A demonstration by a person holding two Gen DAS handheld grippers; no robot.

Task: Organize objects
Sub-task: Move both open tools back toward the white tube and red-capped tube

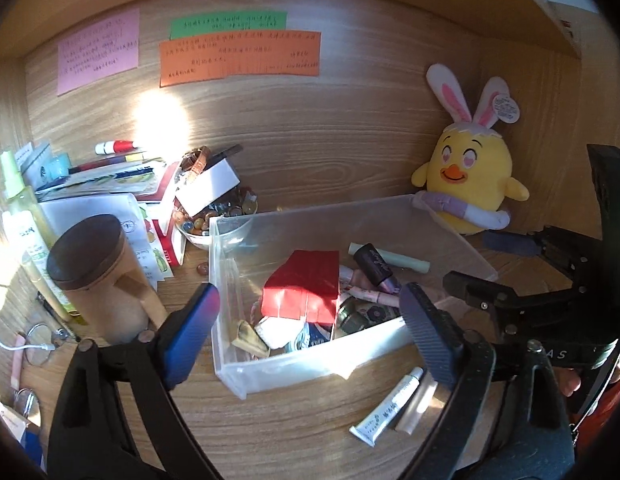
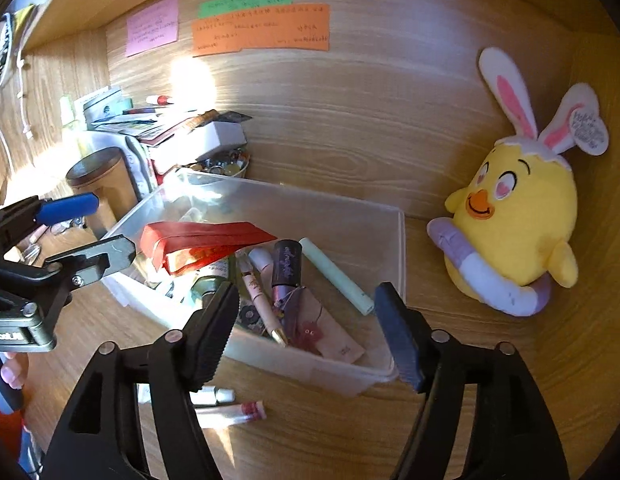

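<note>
There is one clear plastic box [image 1: 230, 240] on the worktop [image 1: 290, 432]. In it lie one red paper packet [image 1: 304, 284], one pale green stick [image 1: 393, 260] and one dark purple tube [image 1: 375, 266]. Near the box, two small tubes [image 1: 385, 412] lie side by side. One yellow chick toy [image 1: 467, 176] sits on the right. Three paper notes are stuck on the far wall: one pink [image 1: 98, 50], one green [image 1: 228, 24], one orange [image 1: 240, 58]. One wooden jar [image 1: 98, 276] stands on the left. There are two hand-held grippers [image 1: 310, 336].

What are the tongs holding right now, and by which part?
Nothing. The left tongs and the right tongs both stand open over the clear box, with no item between their pads.
</note>
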